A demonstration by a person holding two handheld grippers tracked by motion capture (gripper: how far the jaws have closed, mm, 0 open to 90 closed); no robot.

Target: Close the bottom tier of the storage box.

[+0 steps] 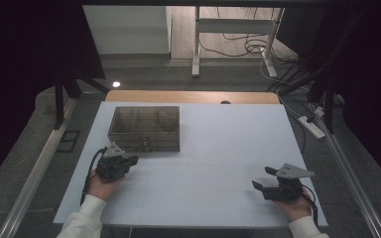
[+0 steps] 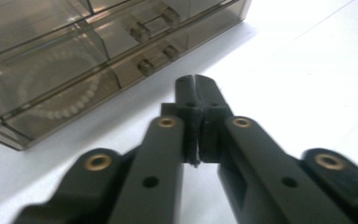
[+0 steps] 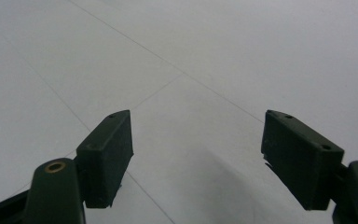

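1. Both forearms rest at the near edge of the white bench (image 1: 218, 148).
2. Left gripper (image 1: 129, 161), jaws clenched on nothing, sits just before the smoky compartment box (image 1: 145, 127), likely ready for its latches (image 2: 142, 32).
3. A bead bracelet (image 2: 56, 86) lies inside it.
4. Right gripper (image 1: 264, 177) waits well apart, jaws spread.

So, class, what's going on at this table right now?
A person holds a gripper in each hand over a white table. The left gripper, jaws shut and empty, sits just in front of a closed smoky plastic box with a bead bracelet inside. The right gripper rests open, apart from the box, over bare table.
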